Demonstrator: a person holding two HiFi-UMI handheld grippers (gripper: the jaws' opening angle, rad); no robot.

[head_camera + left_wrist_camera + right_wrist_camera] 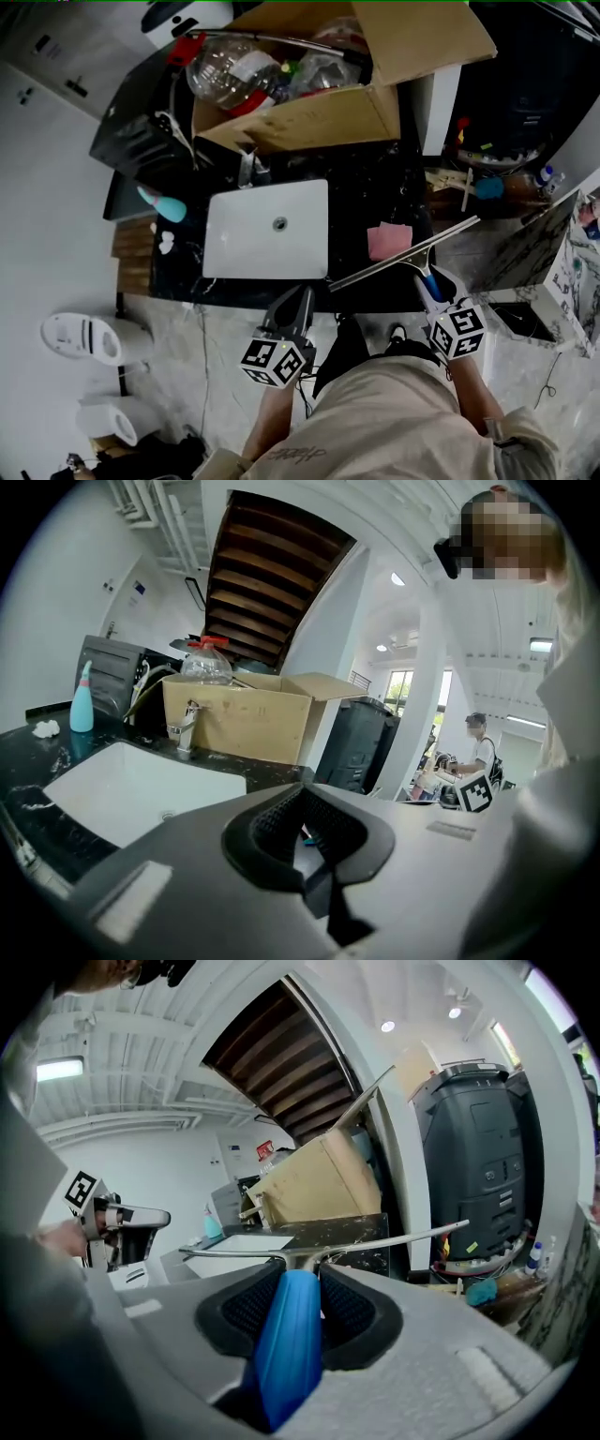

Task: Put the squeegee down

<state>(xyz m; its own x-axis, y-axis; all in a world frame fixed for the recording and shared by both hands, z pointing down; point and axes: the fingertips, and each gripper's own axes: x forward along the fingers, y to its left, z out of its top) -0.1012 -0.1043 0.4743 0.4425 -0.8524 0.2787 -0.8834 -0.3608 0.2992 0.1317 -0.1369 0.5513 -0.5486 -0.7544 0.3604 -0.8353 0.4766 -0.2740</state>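
Note:
The squeegee (403, 253) has a long metal blade and a blue handle (291, 1335). My right gripper (427, 279) is shut on that handle and holds the blade in the air, slanted over the front right edge of the dark counter (366, 187). In the right gripper view the blade (375, 1241) runs crosswise just past the right gripper (300, 1274). My left gripper (298, 292) hovers at the counter's front edge below the white sink (267, 230). In its own view the left gripper (302, 791) has its jaws together with nothing between them.
A pink sponge (389, 241) lies on the counter right of the sink. Behind the faucet (248, 169) stands an open cardboard box (309, 117) full of bottles. A teal bottle (164, 204) sits left of the sink, and a white toilet (80, 337) is at lower left.

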